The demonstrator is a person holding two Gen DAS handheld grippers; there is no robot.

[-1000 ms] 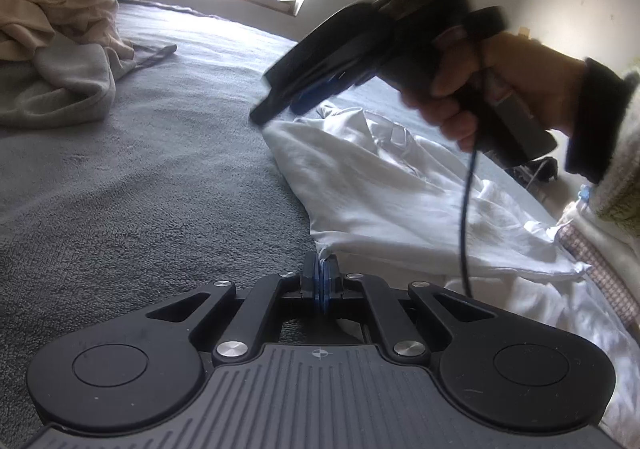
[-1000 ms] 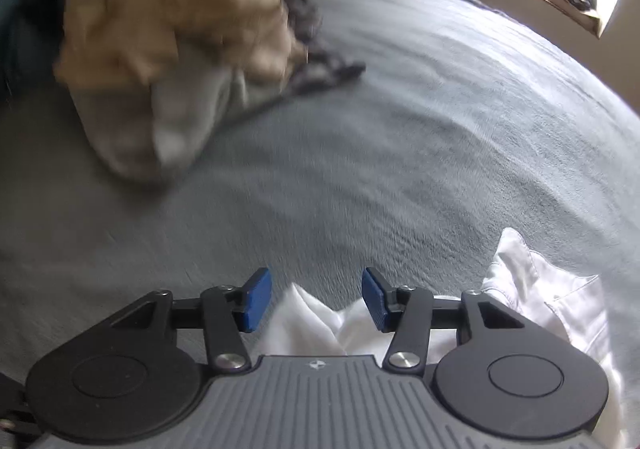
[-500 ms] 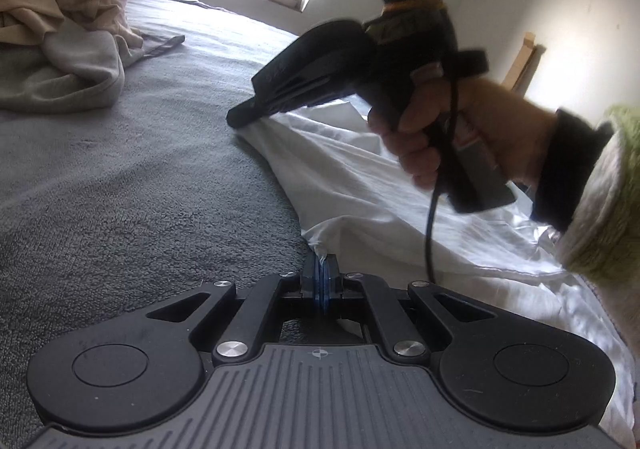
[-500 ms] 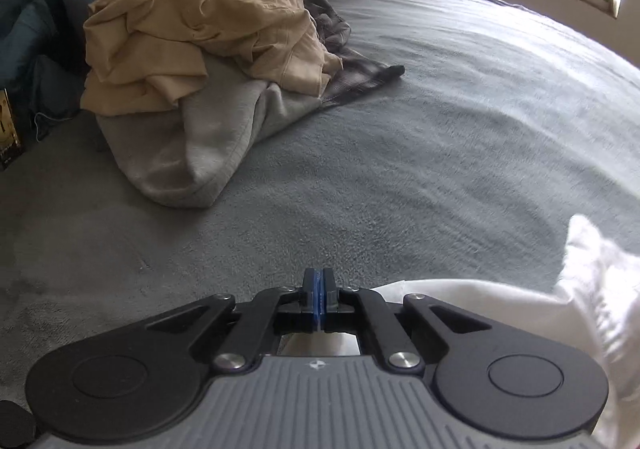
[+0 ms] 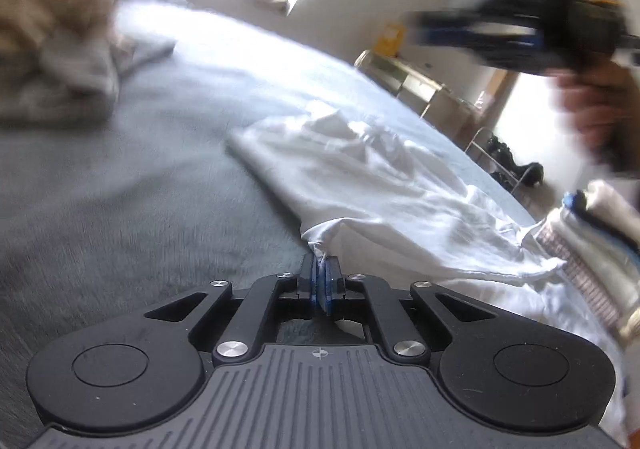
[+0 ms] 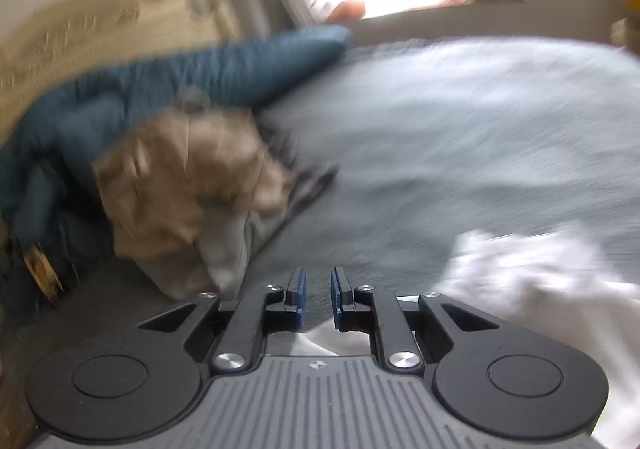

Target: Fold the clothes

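Observation:
A white garment lies crumpled on the grey bedcover. My left gripper sits low at its near edge with a bunched bit of the white cloth pinched between the blue pads; its jaws are just starting to open. My right gripper is lifted above the bed, its jaws opening, with nothing between the pads. The white garment lies below it to the right. In the left wrist view the right gripper is a blur at the upper right, held by a hand.
A heap of beige and grey clothes lies at the far left of the bed, against a blue duvet. The same heap shows in the left wrist view. A folded stack sits by the bed's right edge.
The right gripper closed on the white garment's far corner, then let it go, opened, and swung up and away. The left gripper stayed put, pinching the near edge.

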